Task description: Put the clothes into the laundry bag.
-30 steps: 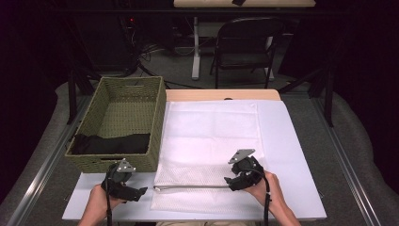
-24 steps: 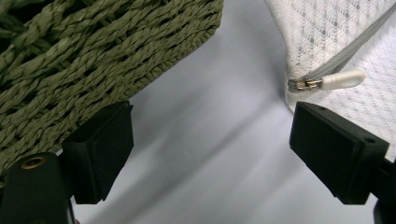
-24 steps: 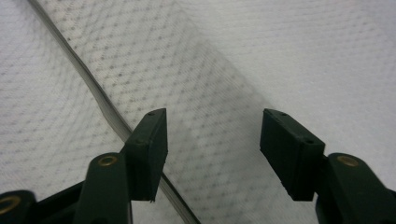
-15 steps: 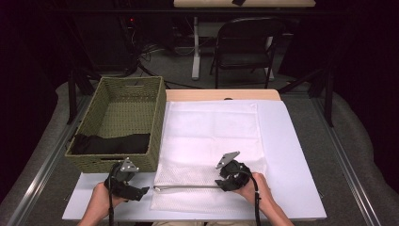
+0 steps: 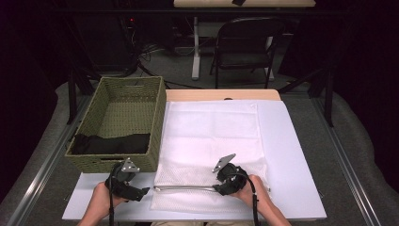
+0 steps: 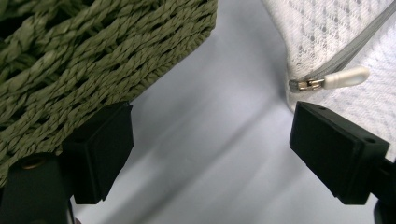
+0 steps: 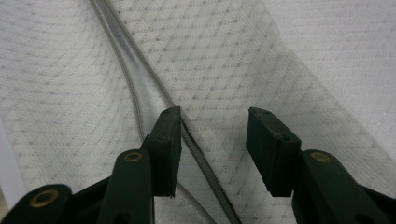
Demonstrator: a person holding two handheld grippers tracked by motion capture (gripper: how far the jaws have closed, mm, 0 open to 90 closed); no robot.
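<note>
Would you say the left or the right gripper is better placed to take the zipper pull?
Left: the zipper pull lies just beyond the open left gripper; the right gripper is farther along the zipper.

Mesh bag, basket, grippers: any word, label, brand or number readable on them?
None: no readable text on the mesh bag, its zipper pull, the basket, the left gripper or the right gripper.
</note>
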